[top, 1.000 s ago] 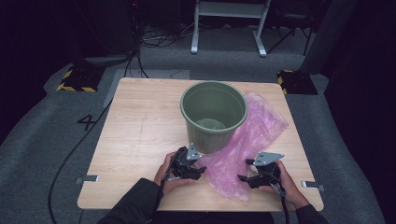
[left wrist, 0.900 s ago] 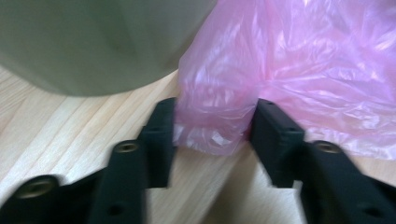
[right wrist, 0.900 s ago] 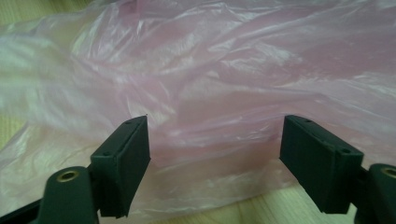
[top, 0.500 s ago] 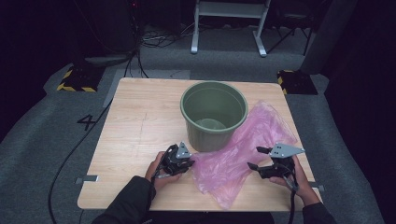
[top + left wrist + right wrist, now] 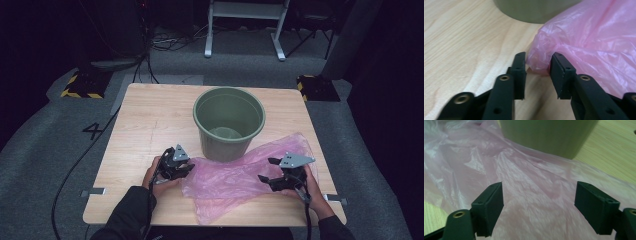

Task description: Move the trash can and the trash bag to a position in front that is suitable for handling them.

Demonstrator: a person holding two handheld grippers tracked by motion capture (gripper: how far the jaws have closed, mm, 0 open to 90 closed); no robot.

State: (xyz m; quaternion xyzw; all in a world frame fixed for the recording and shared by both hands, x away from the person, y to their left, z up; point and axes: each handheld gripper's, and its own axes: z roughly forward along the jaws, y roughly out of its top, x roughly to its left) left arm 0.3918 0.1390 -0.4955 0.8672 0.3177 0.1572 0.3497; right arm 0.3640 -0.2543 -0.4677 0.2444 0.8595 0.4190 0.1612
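**Colours on the counter**

Bucket (image 5: 229, 122): dull olive green, plain. Plastic bag (image 5: 240, 175) just in front of bucket: translucent pink, glossy crinkles. Counter (image 5: 150, 120): pale wood grain. Both hand-held grippers, left (image 5: 186, 167) & right (image 5: 267, 170) of bucket's front: black; grey top plates. Floor: grey carpet, yellow-black hazard blocks (image 5: 80, 86) behind bucket.

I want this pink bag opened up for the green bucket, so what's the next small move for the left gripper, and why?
Probably close the left gripper on the crumpled edge of the pink bag. Its fingers, which have just been opening, sit apart on either side of that edge without pinching it. The right gripper hangs wide open over the bag beside the green bucket.
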